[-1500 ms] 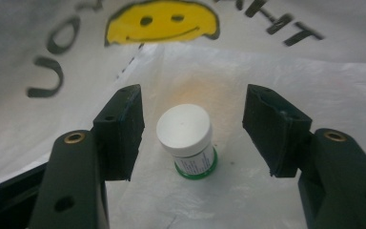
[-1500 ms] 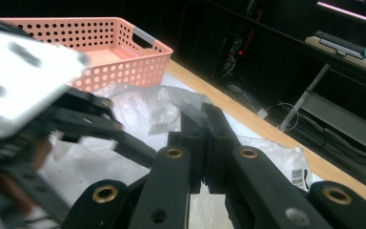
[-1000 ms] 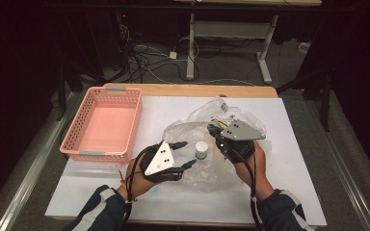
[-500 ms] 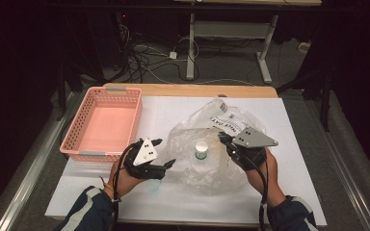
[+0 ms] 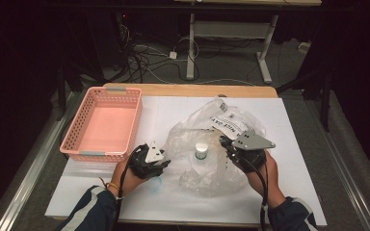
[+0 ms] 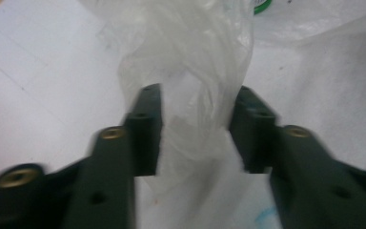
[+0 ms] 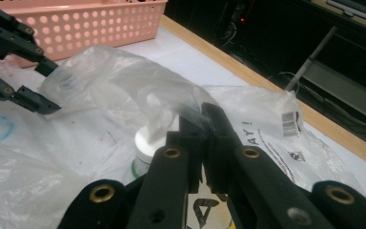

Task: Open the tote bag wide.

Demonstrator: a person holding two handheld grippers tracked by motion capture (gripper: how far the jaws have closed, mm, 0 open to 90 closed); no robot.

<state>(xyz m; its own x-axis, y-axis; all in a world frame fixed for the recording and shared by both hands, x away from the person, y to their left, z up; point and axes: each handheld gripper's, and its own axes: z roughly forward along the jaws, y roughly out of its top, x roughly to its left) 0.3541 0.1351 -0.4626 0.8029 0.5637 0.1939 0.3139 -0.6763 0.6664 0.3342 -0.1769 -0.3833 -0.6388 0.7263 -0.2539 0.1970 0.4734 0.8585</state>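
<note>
On the tabletop (image 5: 289, 120), the bag (image 5: 212, 144) lay at three o'clock of the left gripper (image 6: 195, 129), whose jaws, just closing, straddled a fold; the right gripper (image 7: 202, 124) pinched its film.

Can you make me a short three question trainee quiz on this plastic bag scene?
1. True or false: the right gripper is shut on the clear plastic bag.
2. What stands between the left gripper's jaws? A) bag film B) the pink basket C) a cable
3. What is the white-capped bottle inside?

Key:
1. True; its jaws pinch a fold of film.
2. A; the jaws have just been closing around a bunch of film, with a gap on one side.
3. The bag; the pink basket holds nothing.
</note>
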